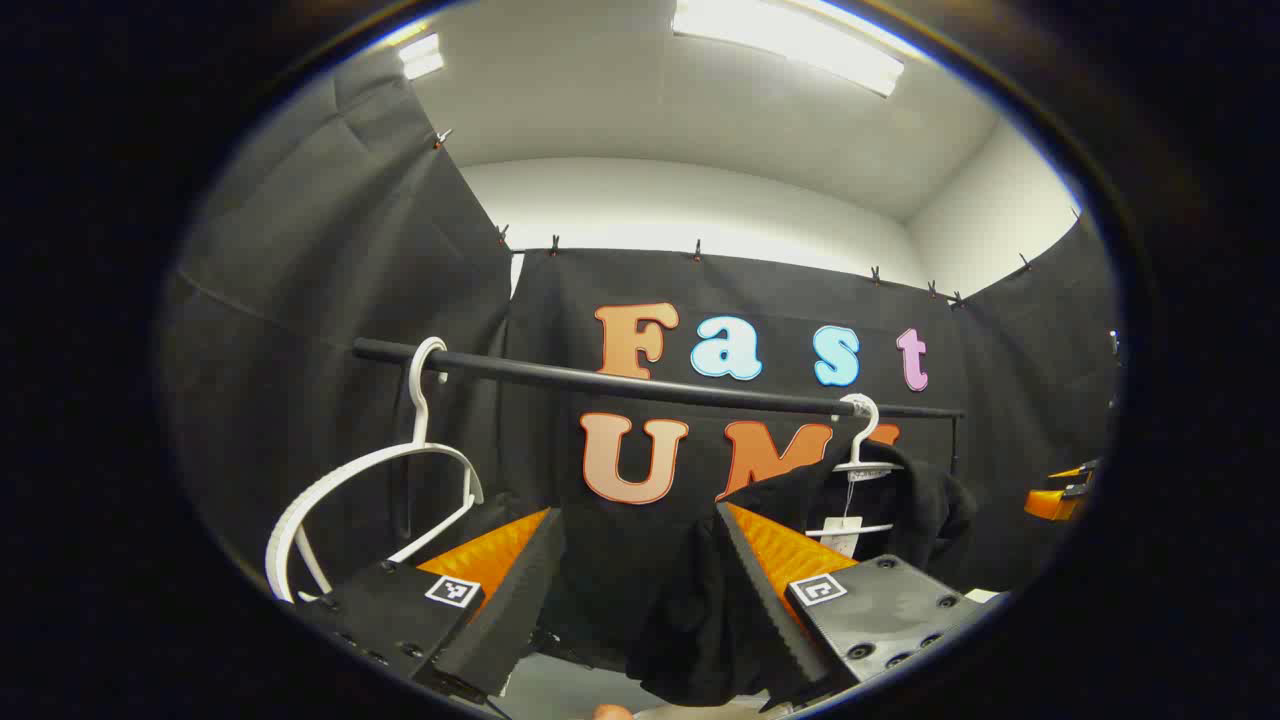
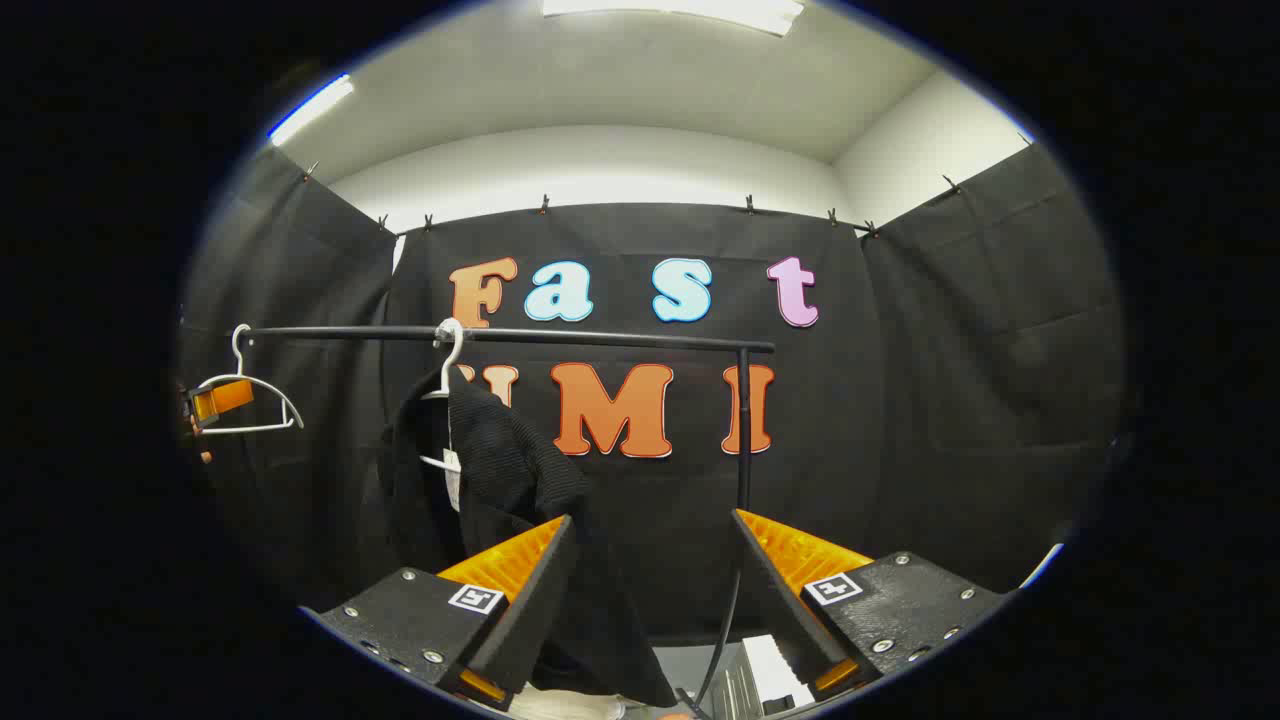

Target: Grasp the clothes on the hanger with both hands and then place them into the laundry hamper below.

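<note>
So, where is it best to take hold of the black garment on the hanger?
Probably at the two shoulders of the black garment, one gripper each side, approaching from the front. It drapes over the white hanger on the rail, so the shoulders offer loose folds.

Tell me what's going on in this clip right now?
A person holds two grippers up to a clothes rail. A black garment hangs on a white hanger, beside an empty hanger. The left gripper and the right gripper are both open, facing the garment, with nothing clamped.
</note>
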`<action>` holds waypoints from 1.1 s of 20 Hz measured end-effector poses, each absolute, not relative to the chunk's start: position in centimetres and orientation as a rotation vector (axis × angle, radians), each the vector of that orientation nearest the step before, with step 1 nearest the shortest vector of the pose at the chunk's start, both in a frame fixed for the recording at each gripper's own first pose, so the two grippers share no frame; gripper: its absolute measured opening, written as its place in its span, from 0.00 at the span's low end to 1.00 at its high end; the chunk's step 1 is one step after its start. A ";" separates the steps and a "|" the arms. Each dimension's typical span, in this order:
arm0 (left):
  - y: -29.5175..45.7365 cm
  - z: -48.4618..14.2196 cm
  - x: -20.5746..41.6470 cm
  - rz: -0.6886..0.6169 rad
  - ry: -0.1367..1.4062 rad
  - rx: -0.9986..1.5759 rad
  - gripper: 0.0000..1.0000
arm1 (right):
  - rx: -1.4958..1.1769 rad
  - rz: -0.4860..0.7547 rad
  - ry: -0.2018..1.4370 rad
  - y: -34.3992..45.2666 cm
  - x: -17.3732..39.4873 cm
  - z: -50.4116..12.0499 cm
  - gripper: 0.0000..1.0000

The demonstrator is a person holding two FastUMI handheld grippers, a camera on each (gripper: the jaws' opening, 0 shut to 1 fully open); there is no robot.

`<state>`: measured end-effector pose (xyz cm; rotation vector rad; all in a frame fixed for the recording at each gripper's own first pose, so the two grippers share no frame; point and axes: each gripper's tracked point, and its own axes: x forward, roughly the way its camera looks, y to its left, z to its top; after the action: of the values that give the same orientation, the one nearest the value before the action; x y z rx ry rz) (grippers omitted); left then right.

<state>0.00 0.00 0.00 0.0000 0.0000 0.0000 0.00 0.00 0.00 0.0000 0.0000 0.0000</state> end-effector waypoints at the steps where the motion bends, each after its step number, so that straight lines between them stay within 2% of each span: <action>1: -0.2 -0.1 -0.3 -0.008 0.003 -0.007 0.96 | 0.002 0.001 -0.002 0.2 -0.4 0.0 0.94; 3: -0.7 -0.2 -0.4 -0.033 0.009 -0.034 0.93 | 0.013 0.005 0.002 0.6 -0.9 0.0 0.94; 7: 0.0 -1.0 0.0 -0.018 0.020 -0.039 0.96 | 0.008 0.007 0.006 0.8 -0.6 -0.5 0.94; 8: 0.0 -1.3 0.2 -0.014 0.023 -0.035 0.96 | 0.002 0.005 -0.003 0.7 -0.3 -0.3 1.00; 9: -0.1 -1.6 0.5 -0.010 0.025 -0.034 0.96 | -0.008 0.000 -0.010 0.5 0.1 -0.3 1.00; 10: -0.1 -1.8 0.9 -0.007 0.028 -0.036 0.96 | -0.016 -0.007 -0.017 0.3 0.5 -0.2 0.94; 12: -0.5 -2.5 1.4 -0.010 0.043 -0.037 0.96 | -0.031 -0.014 -0.032 0.2 1.2 0.0 0.94; 13: -0.7 -2.9 1.8 -0.017 0.051 -0.037 0.96 | -0.036 -0.012 -0.037 0.4 1.6 0.0 1.00; 14: -1.0 -3.2 2.3 -0.020 0.054 -0.037 0.96 | -0.035 -0.006 -0.040 0.7 2.0 -0.2 1.00; 15: -1.1 -3.7 2.6 -0.019 0.061 -0.037 0.96 | -0.031 0.001 -0.036 1.0 2.4 -0.5 0.94; 21: -1.6 -6.0 4.2 -0.025 0.096 -0.015 0.97 | -0.033 0.042 -0.006 3.6 4.7 -2.5 0.94; 22: -1.7 -6.3 4.2 -0.031 0.097 -0.019 0.97 | -0.032 0.049 -0.006 4.2 5.0 -2.6 1.00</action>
<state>4.23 -1.68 -6.27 -0.0193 0.0968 -0.0311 4.97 4.24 -2.61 -0.0322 -0.0058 0.0494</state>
